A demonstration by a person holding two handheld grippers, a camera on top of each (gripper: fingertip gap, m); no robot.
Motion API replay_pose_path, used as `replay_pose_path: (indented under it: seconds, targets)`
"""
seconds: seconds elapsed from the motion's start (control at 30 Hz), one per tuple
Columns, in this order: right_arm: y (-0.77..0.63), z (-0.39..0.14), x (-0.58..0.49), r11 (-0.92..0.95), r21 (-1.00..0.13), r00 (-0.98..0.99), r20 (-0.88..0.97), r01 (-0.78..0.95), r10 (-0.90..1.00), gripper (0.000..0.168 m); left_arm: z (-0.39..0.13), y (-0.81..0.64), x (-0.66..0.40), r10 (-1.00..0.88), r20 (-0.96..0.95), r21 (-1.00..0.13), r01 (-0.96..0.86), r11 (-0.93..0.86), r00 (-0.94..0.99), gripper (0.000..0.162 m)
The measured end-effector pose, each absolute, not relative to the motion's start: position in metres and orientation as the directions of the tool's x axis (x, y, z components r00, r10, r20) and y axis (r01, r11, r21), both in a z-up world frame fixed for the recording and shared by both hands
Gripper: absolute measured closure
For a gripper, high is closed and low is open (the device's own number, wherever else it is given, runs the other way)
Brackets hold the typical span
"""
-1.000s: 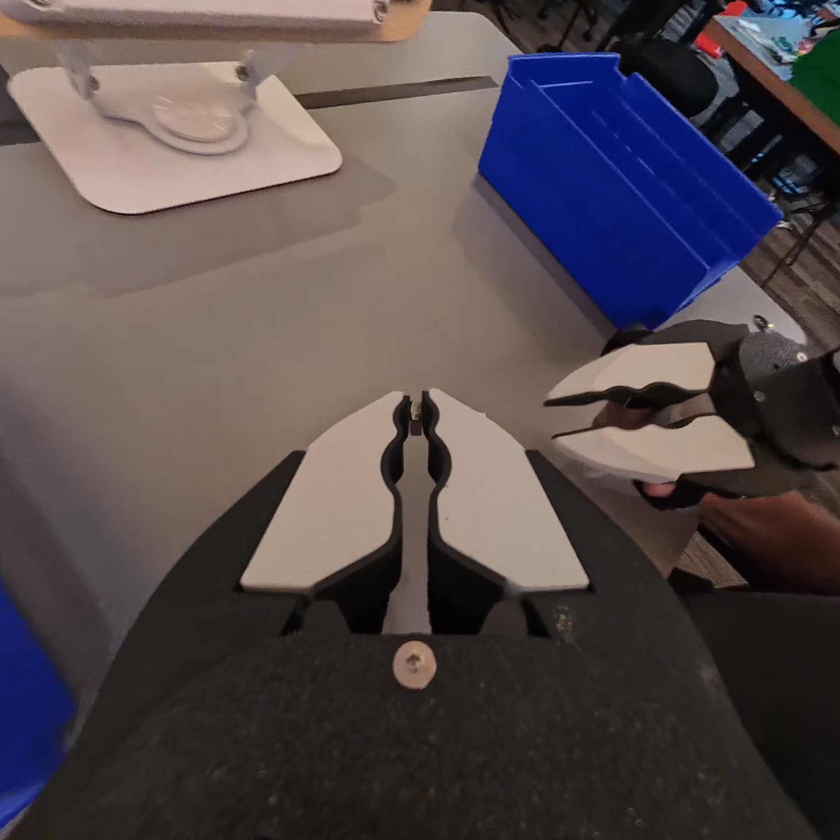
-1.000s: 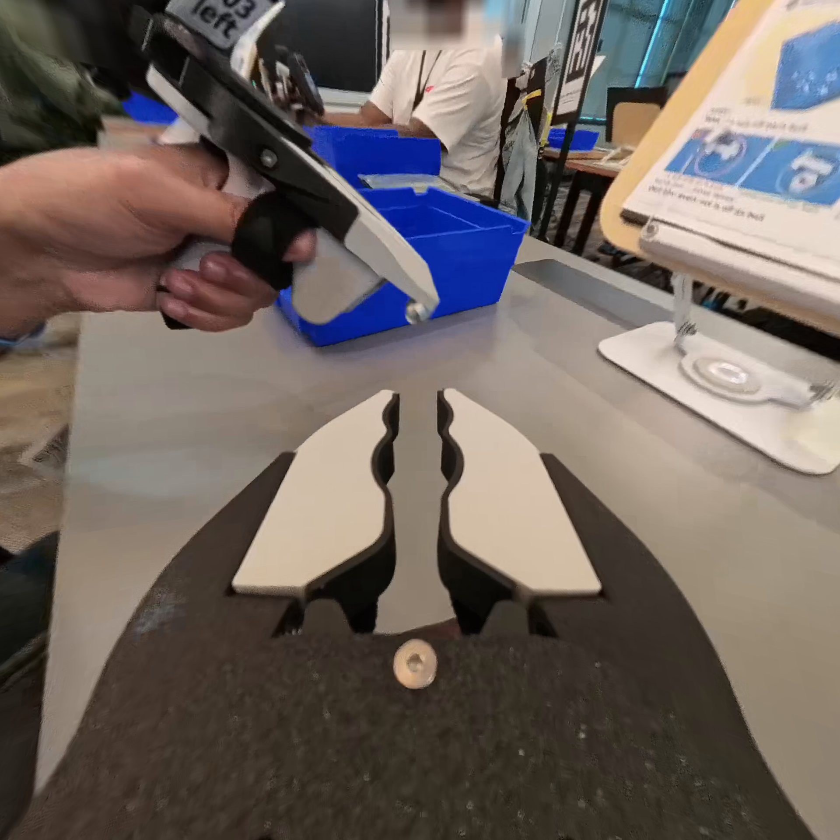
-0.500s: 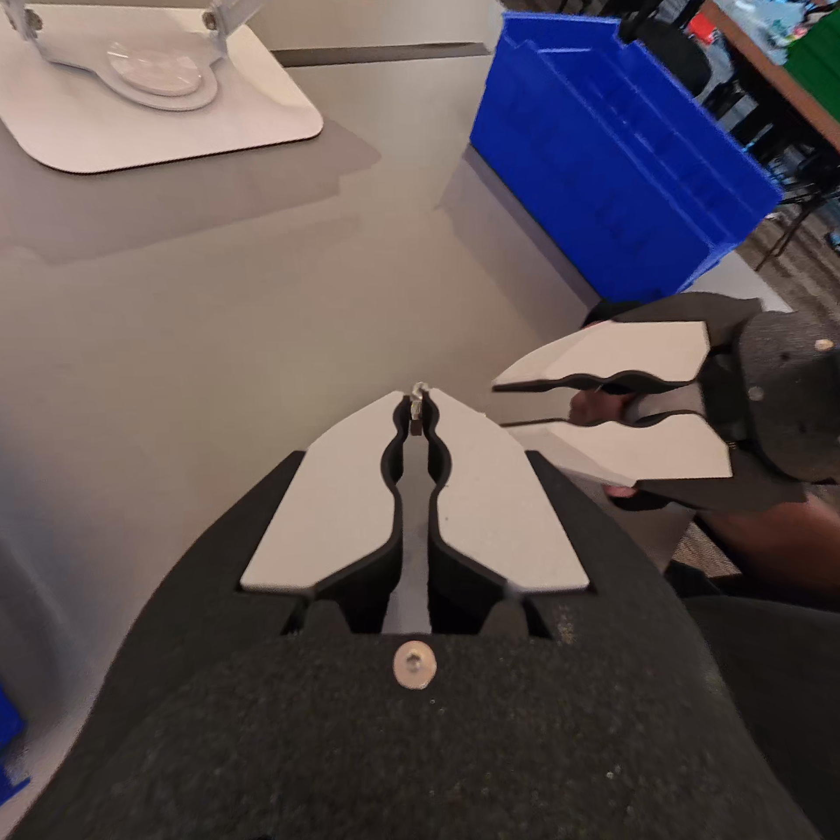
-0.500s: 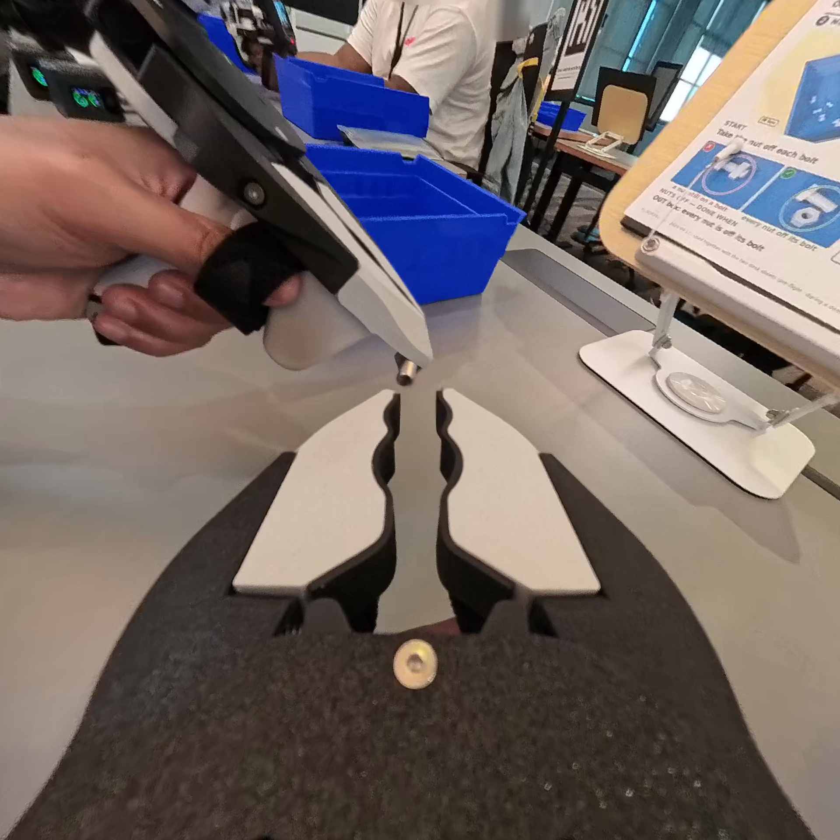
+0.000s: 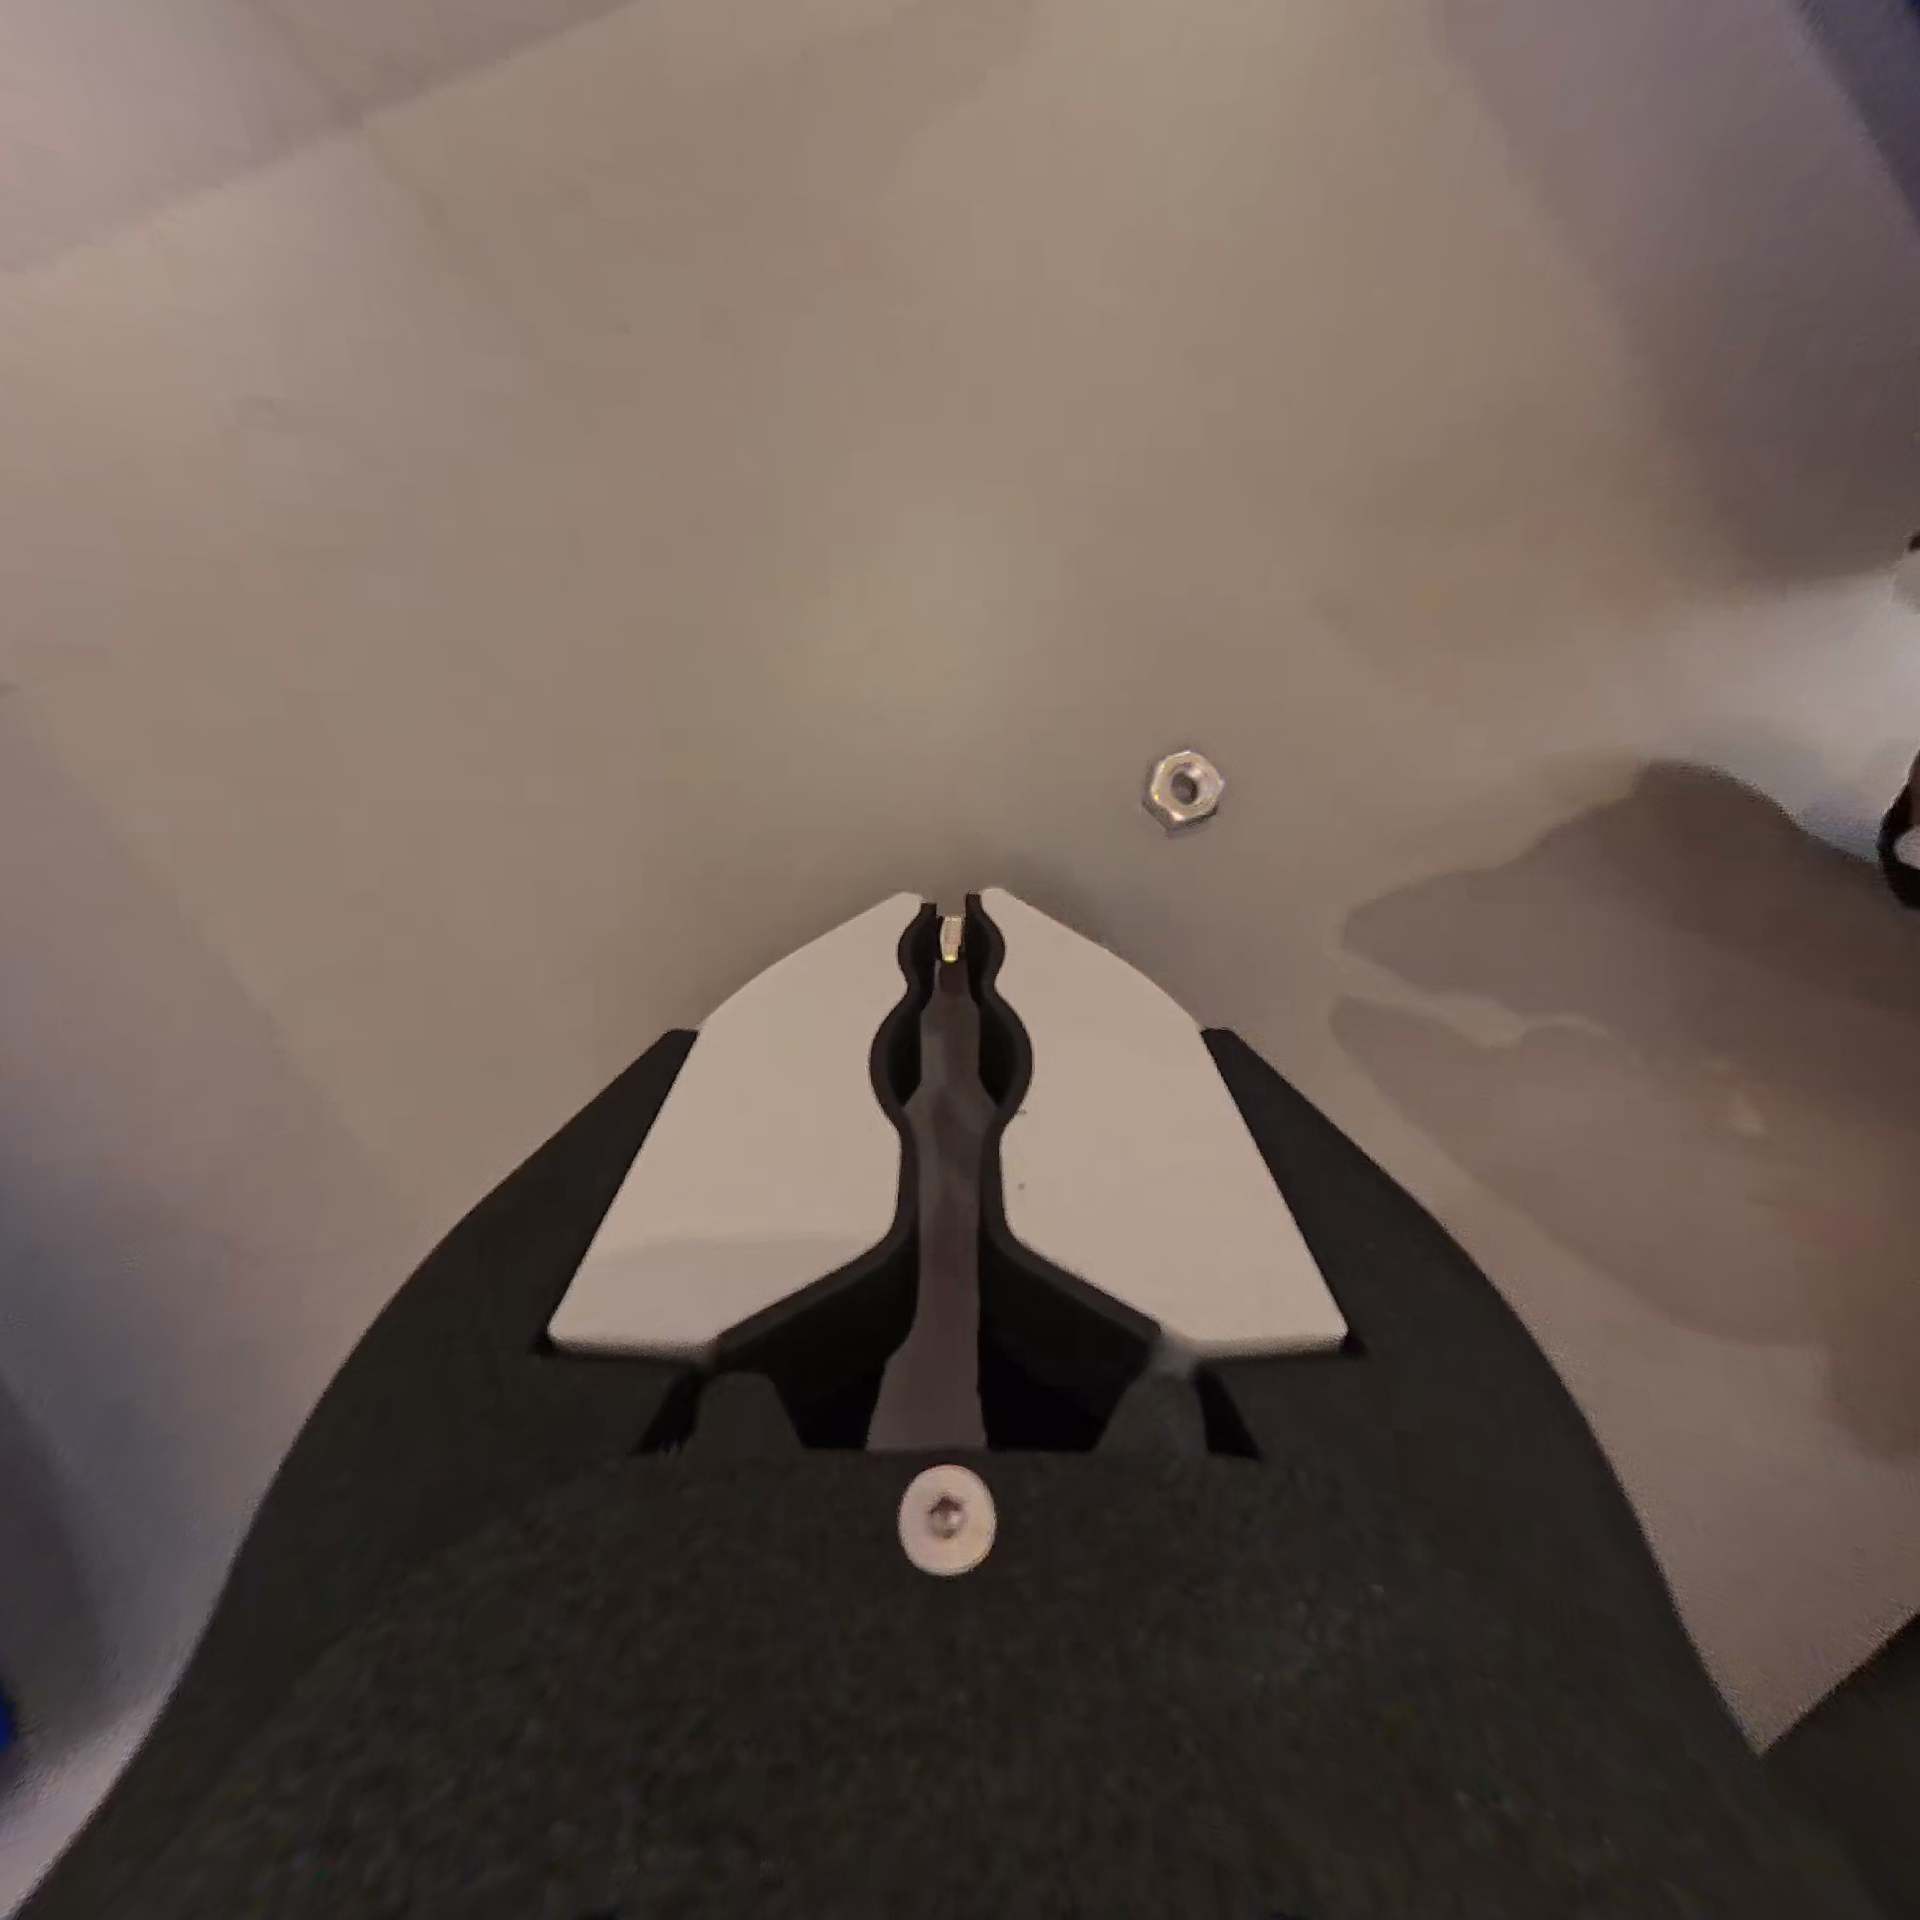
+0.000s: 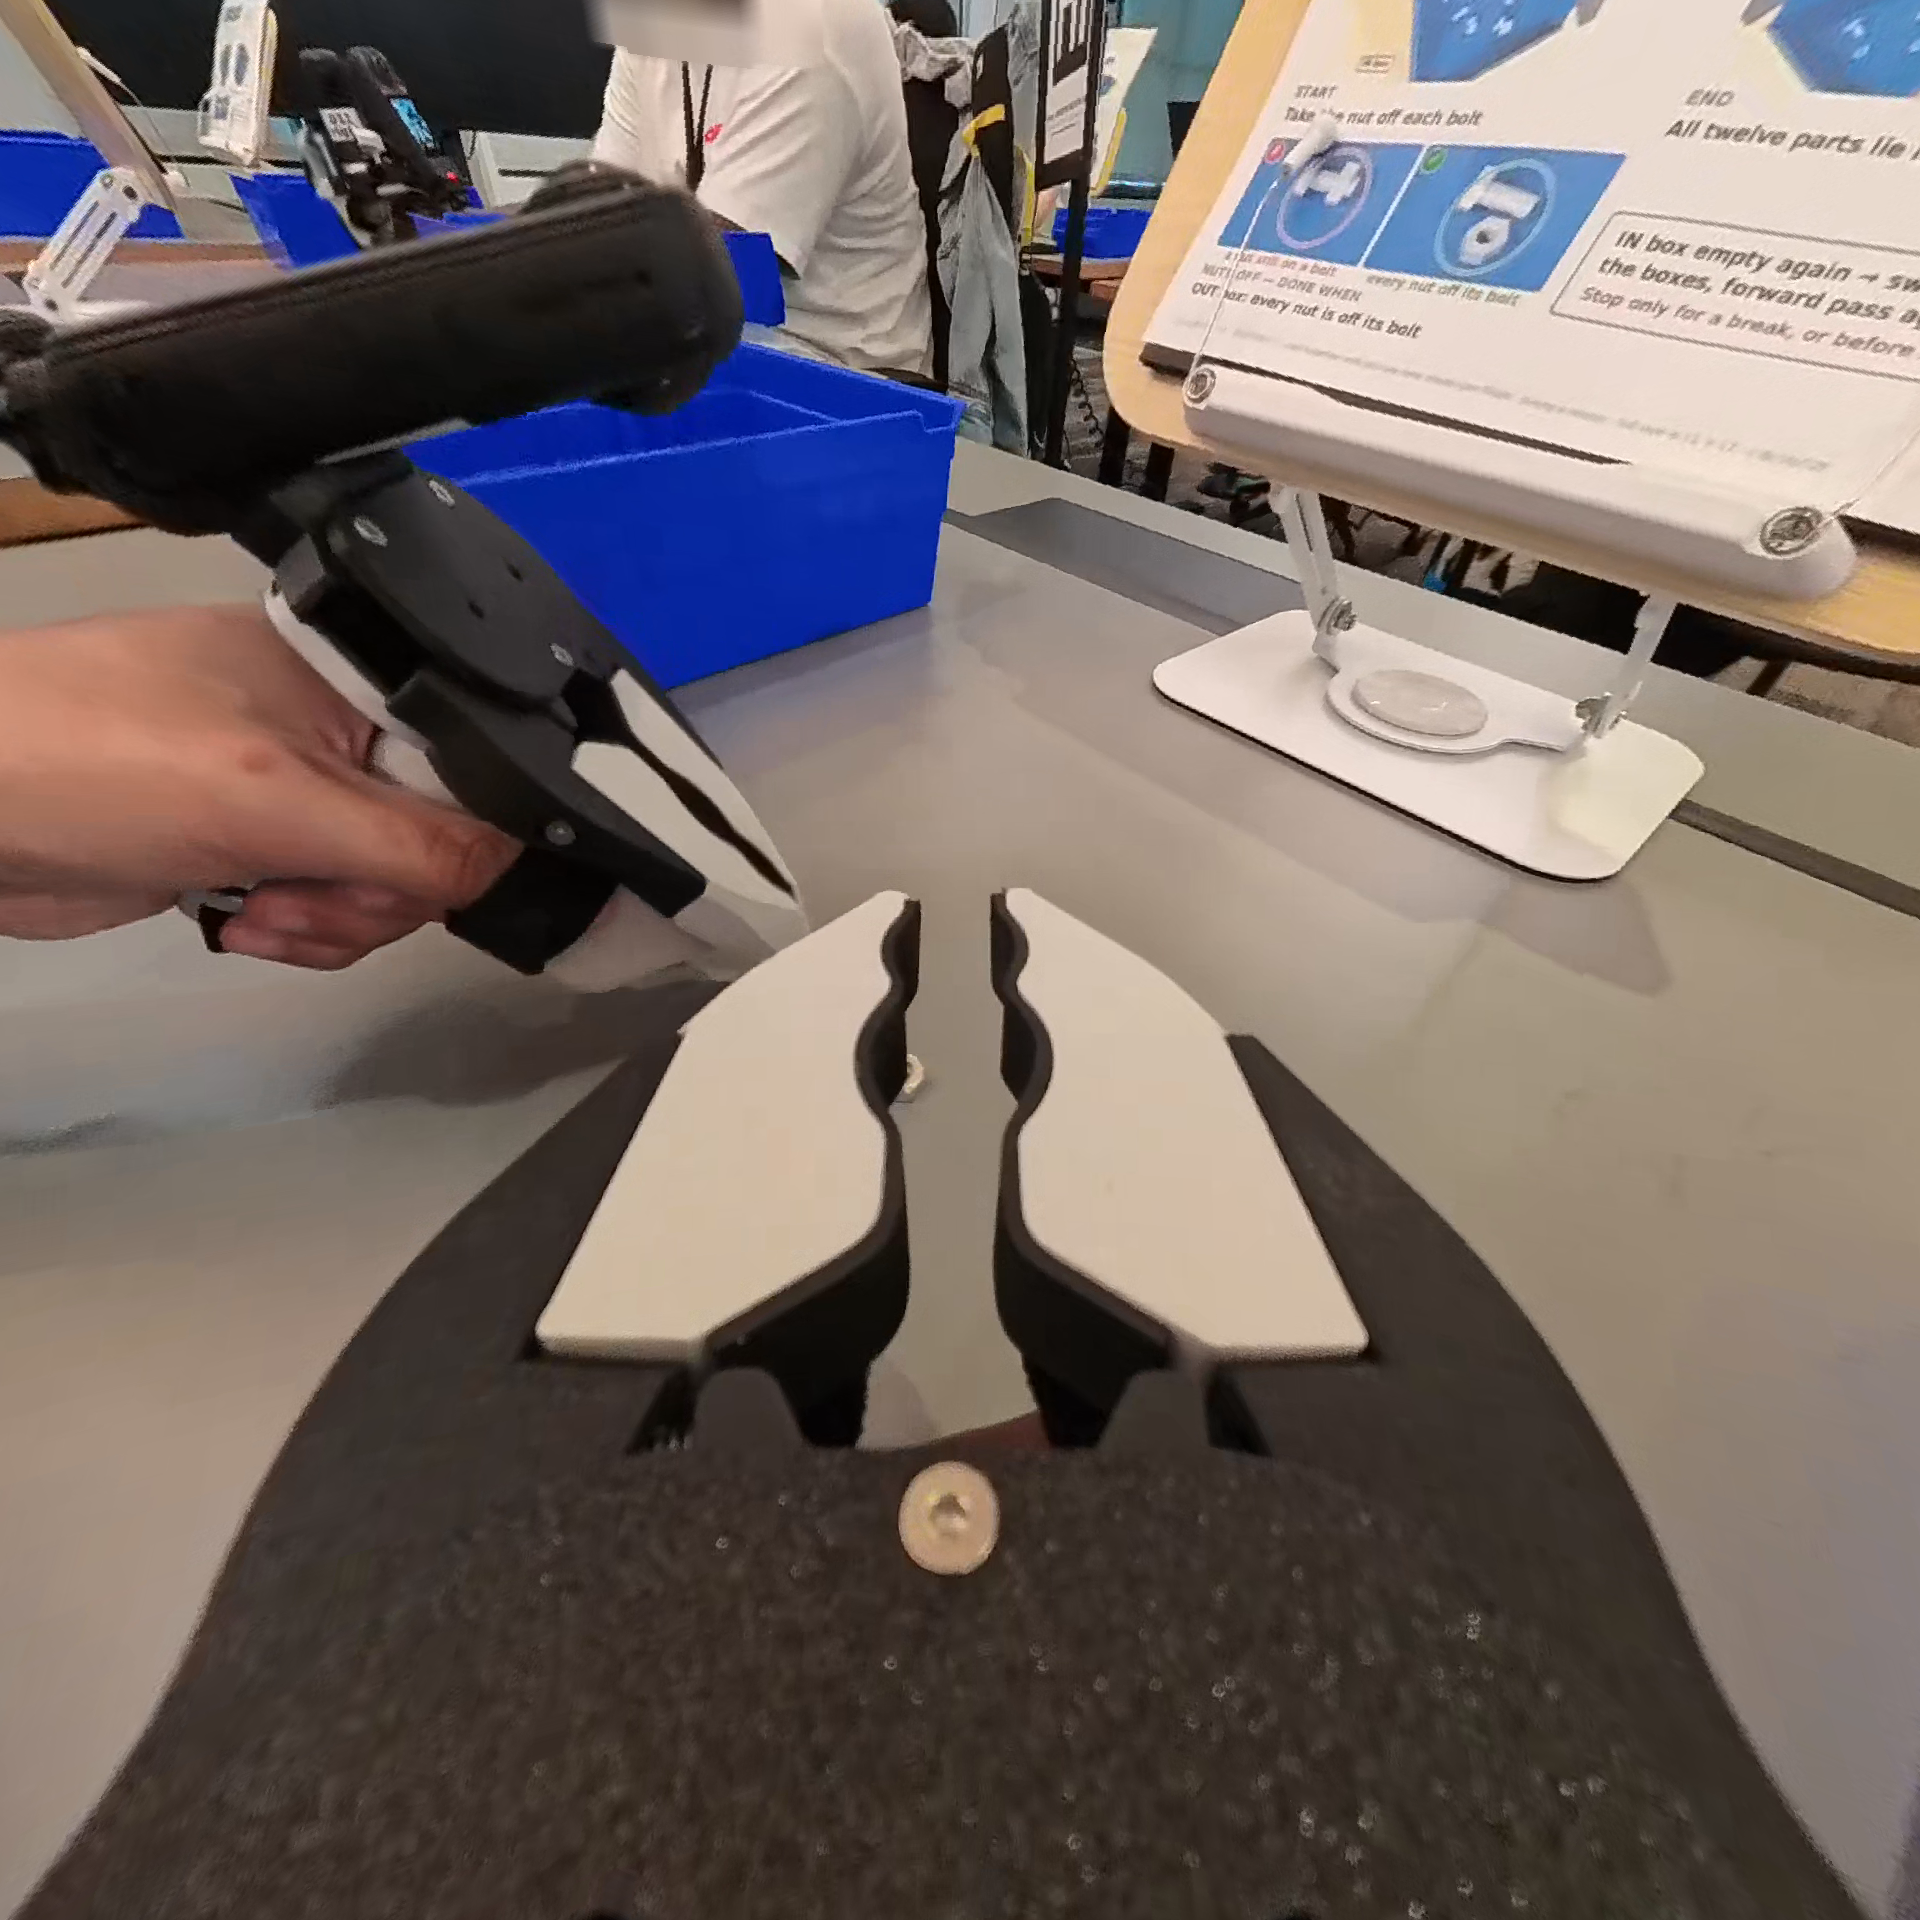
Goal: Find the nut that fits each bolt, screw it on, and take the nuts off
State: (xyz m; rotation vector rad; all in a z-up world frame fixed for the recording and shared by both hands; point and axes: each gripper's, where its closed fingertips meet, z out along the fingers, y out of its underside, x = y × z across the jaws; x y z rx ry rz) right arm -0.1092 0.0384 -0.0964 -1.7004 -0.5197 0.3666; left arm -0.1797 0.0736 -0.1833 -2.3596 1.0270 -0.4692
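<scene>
Left hand-held gripper (image 5: 951,902): jaws nearly closed, tips pinching a small metal piece, nose angled steeply downward. A bare hand (image 6: 197,769) grips its handle from the left. Right hand-held gripper (image 6: 954,914): jaws parted with a narrow gap, nothing between them, held level, tips just beside the left gripper's.

I see printed writing on the instruction sheet (image 6: 1621,239) propped on a white stand (image 6: 1455,748) at the table's (image 6: 1247,935) far right edge.

Small silver bolt (image 5: 950,937) pinched at the left claw (image 5: 951,914) tips; silver hex nut (image 5: 1182,778) flat on the grey table (image 5: 727,520) nearby.
</scene>
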Motion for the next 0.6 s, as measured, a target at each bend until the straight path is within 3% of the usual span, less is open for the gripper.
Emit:
replay_pose_path:
  seconds: [0.23,0.33,0.43,0.53,0.6]
  targets:
    - [0.041,-0.104,-0.102,-0.15,-0.98,0.853,0.036,0.133,0.521,0.156,-0.167,0.048,-0.193,-0.834,0.114,-0.568,-0.654,-0.5,0.539,0.13]
    - [0.042,-0.104,-0.099,-0.155,-0.982,0.854,0.012,0.108,0.52,0.157,-0.127,0.055,-0.209,-0.939,-0.114,-0.573,-0.793,-0.206,0.326,0.128]
    - [0.043,-0.102,-0.098,-0.154,-0.984,0.856,-0.005,0.087,0.517,0.157,-0.12,0.049,-0.207,-0.958,-0.277,-0.432,-0.881,0.194,-0.074,0.127]
    - [0.043,-0.103,-0.098,-0.153,-0.984,0.859,0.0,0.091,0.511,0.157,-0.141,0.053,-0.206,-0.867,-0.307,-0.271,-0.838,0.474,-0.391,0.126]
    - [0.043,-0.102,-0.097,-0.149,-0.985,0.862,0.001,0.089,0.506,0.157,-0.15,0.054,-0.201,-0.791,-0.291,-0.238,-0.761,0.604,-0.538,0.128]
